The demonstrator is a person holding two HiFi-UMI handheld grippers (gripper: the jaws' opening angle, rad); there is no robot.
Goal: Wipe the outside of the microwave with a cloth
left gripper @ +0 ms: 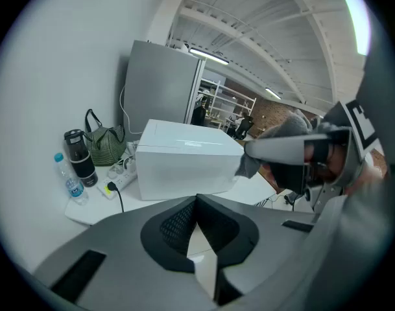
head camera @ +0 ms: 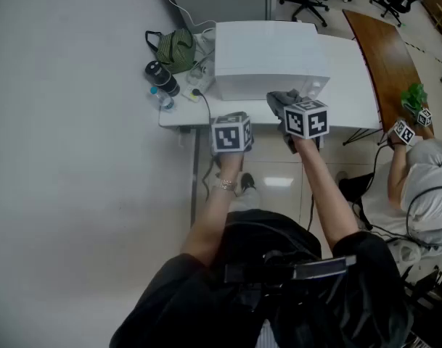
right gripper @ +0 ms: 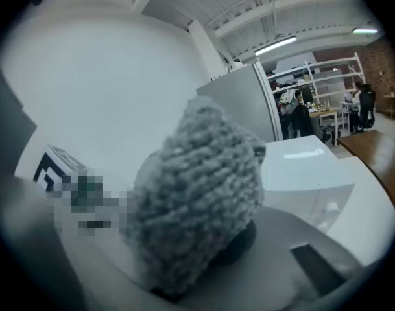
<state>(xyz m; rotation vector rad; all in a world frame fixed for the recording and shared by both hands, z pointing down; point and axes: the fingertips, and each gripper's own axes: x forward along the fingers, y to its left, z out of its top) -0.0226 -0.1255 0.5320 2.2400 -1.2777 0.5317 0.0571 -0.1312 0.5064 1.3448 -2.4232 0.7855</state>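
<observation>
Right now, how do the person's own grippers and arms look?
The left gripper and right gripper are grey with black jaw pads; each carries a white cube with black square markers. The forearms are bare, with a bracelet on the left wrist and black sleeves.

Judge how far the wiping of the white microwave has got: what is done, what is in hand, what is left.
Done: the grey knitted cloth is gripped in the right claw. In hand: that claw holds the cloth at the front edge of the white box-shaped microwave; whether they touch cannot be told. The left claw is shut on nothing. Left: seemingly all the wiping, since no surface shows any sign of it.
</observation>
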